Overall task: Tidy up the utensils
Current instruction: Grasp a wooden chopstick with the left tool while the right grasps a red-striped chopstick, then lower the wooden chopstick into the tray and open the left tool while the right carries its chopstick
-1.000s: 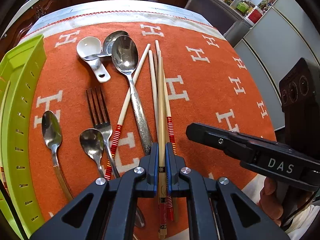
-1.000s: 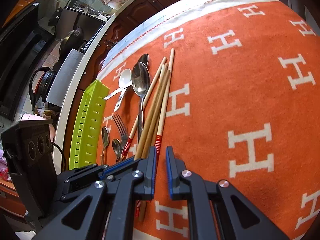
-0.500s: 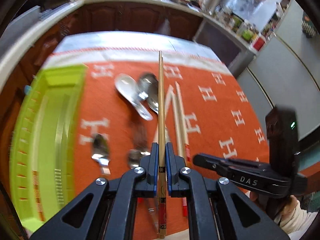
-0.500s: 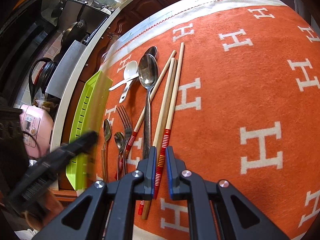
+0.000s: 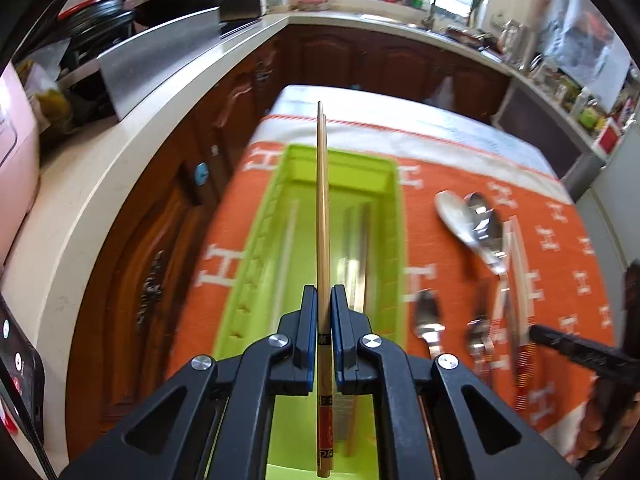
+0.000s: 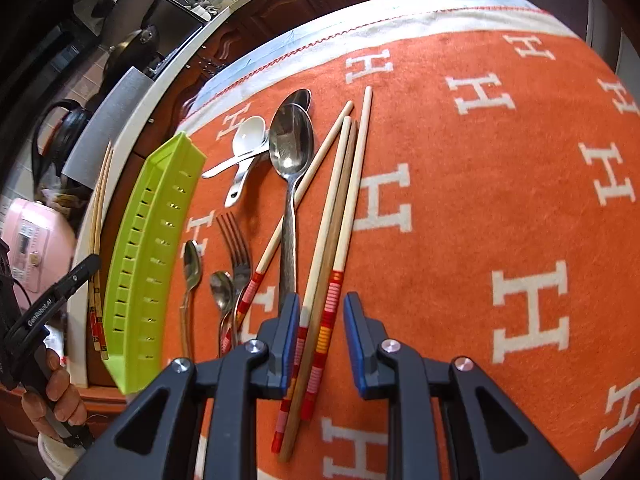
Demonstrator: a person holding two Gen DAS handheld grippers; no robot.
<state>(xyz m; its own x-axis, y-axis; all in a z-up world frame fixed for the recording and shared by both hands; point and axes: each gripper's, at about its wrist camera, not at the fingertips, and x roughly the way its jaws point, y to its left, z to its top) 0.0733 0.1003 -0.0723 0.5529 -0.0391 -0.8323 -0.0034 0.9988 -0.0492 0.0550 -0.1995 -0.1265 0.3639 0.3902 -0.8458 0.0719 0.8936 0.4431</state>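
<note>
My left gripper is shut on a pair of wooden chopsticks with red and black ends, held in the air over the green slotted tray. Blurred chopsticks lie inside the tray. On the orange mat, my right gripper points down with its jaws opening. Three chopsticks with red-striped ends lie between them; the left pad is beside one, the right pad stands apart. To their left lie a fourth chopstick, a large spoon, a white spoon, a fork and two small spoons.
The tray sits at the mat's left edge, close to the table edge. Beyond a narrow gap runs a white counter with pans and a pink appliance. A hand holds the left gripper's handle.
The left gripper lifted its chopsticks off the mat and carried them left, over the green tray. The right gripper shifted over the remaining chopsticks and its jaws spread apart.
</note>
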